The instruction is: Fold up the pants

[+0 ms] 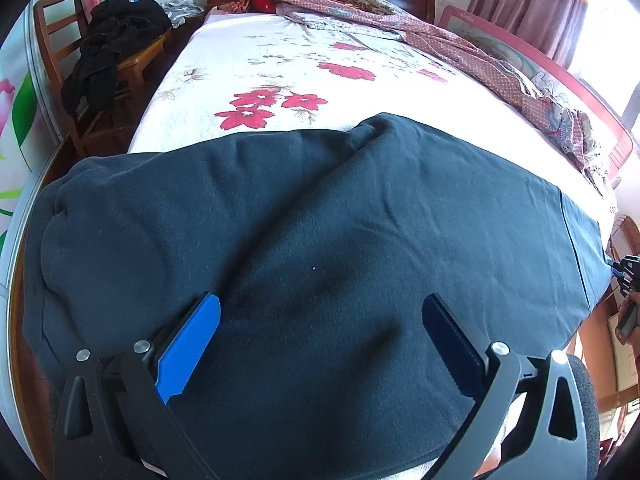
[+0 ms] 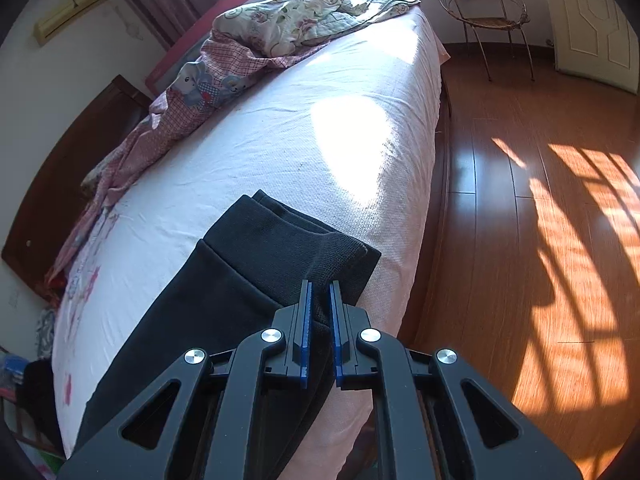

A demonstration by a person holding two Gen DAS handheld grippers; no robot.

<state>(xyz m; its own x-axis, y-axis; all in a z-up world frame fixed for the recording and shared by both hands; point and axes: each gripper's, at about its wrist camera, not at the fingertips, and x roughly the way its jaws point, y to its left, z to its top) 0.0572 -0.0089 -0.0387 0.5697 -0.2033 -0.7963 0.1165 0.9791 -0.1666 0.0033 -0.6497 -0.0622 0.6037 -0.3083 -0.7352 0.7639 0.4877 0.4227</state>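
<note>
"Two grippers were in play. Where did the pants (image 1: 320,240) lie?"

"Flat across the bed (image 1: 248,64), cuffs near its edge. The right gripper (image 2: 320,292) was clamped on the ribbed cuff (image 2: 340,264); the left gripper (image 1: 320,308) hovered over the fabric, jaws spread wide, holding nothing."

"Best practice?"

"Both cuff layers probably needed pinching together, then carrying level toward the waist."

pants (image 1: 320,216) across bed's (image 1: 240,64) near end, quilt (image 1: 480,60) along far side
</note>
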